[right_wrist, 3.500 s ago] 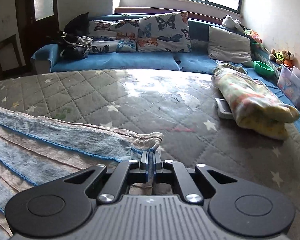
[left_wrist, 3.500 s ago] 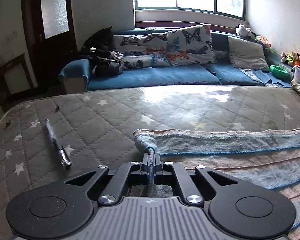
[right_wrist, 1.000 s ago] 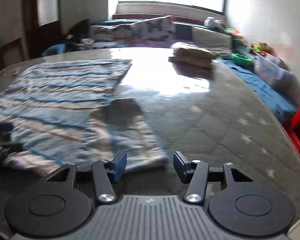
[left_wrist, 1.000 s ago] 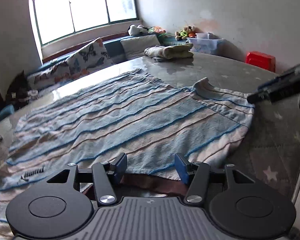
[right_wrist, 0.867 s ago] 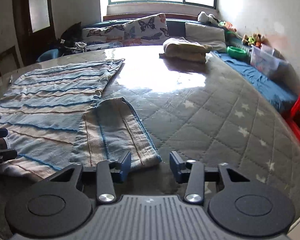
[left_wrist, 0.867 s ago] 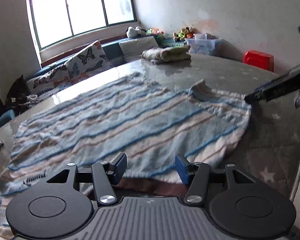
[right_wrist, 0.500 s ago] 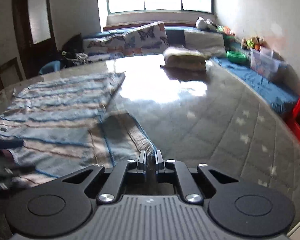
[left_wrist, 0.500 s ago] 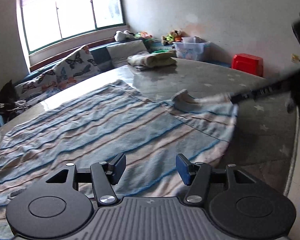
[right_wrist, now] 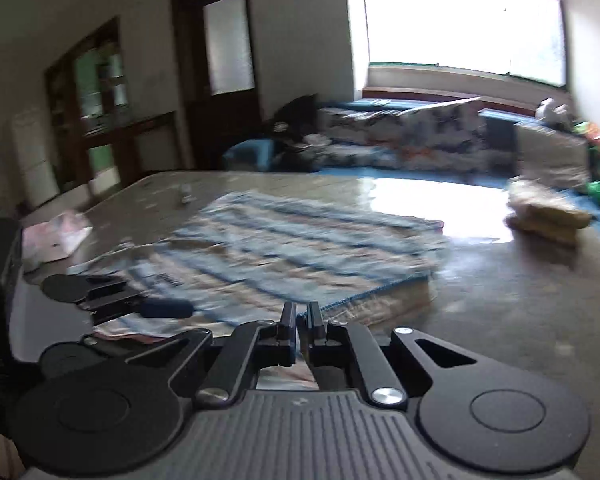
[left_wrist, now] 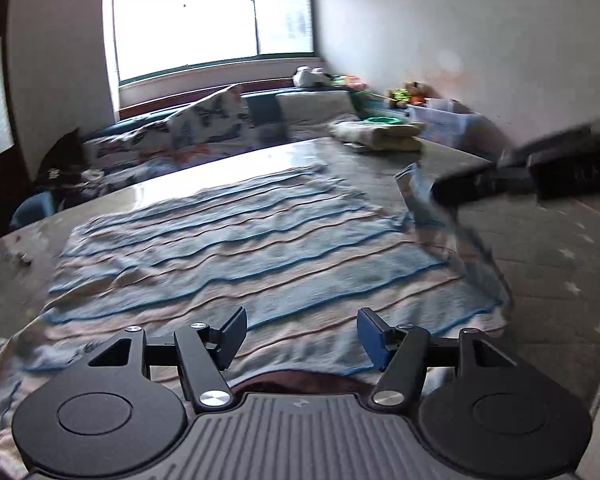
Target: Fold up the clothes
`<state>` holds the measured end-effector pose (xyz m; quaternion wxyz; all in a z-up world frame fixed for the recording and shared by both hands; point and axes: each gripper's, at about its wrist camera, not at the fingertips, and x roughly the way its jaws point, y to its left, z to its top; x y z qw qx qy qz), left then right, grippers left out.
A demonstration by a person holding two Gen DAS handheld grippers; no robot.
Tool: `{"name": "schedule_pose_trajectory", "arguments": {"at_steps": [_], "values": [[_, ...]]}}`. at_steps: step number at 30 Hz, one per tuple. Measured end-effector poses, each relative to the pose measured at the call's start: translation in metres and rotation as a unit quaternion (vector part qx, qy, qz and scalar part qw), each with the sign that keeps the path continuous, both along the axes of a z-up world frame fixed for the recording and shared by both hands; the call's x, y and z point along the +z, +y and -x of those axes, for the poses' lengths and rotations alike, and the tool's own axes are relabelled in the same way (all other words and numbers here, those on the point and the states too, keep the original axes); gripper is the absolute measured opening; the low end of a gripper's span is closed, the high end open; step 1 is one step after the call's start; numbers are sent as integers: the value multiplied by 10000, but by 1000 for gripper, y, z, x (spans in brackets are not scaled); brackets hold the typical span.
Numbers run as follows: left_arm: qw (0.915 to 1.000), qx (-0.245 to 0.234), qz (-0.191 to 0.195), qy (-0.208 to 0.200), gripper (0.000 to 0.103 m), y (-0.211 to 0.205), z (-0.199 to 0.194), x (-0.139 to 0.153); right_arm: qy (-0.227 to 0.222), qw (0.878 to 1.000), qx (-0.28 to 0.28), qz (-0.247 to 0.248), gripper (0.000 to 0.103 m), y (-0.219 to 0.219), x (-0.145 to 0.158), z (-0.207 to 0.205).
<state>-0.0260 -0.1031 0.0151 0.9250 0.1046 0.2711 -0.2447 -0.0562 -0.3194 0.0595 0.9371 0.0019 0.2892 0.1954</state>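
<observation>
Garment: a blue-and-pink striped knit garment (left_wrist: 236,248) lay spread across the middle of the left wrist frame, on a grey star-quilted mattress (left_wrist: 556,264); in the right wrist frame it filled the centre (right_wrist: 284,248), blurred.
Lifted part: at the right of the left wrist frame one flap of the garment (left_wrist: 428,204) stood raised off the mattress, under the tip of the right gripper (left_wrist: 452,192), which entered from the right edge.
Right gripper: in its own view the fingers (right_wrist: 288,324) were drawn almost together, with a strip of blue-edged cloth running up between them; the right gripper (right_wrist: 299,320) was clamped on the garment's edge.
Left gripper: the left gripper (left_wrist: 302,334) sat low at the bottom centre of its frame, over the near hem, its fingers (left_wrist: 232,332) wide apart and holding nothing. It also showed at the lower left of the right wrist frame (right_wrist: 152,306), dark and blurred.
Folded pile: a folded floral bundle (left_wrist: 380,134) rested on the far right of the mattress, well apart from the garment.
Behind: a blue sofa (right_wrist: 400,160) with butterfly cushions (left_wrist: 204,128) ran under a bright window (left_wrist: 212,16) at the top of both frames.
Left side: a dark wooden door (right_wrist: 220,76) stood at the upper left of the right wrist frame.
</observation>
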Motion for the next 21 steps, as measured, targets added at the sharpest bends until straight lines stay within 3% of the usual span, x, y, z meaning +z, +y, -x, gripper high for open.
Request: {"name": "schedule_pose_trajectory", "arguments": {"at_steps": [5,14,17,21], "values": [[9998,193,15,21,65,13,-2,-1,166,9994,317,-36,10,15,-12,-6],[9997,-197,95,97,63,-12,-7,-4,1110,9926,-267,414,10,-22,-60,-17],[9991,-389,117,136,61,-24,-8,-5,956,9938,-312,478,12,-27,-50,-26],[9983,-530,94,213,50,-33,-9,-11,742,9947,-448,557,12,-32,-43,-61]]}}
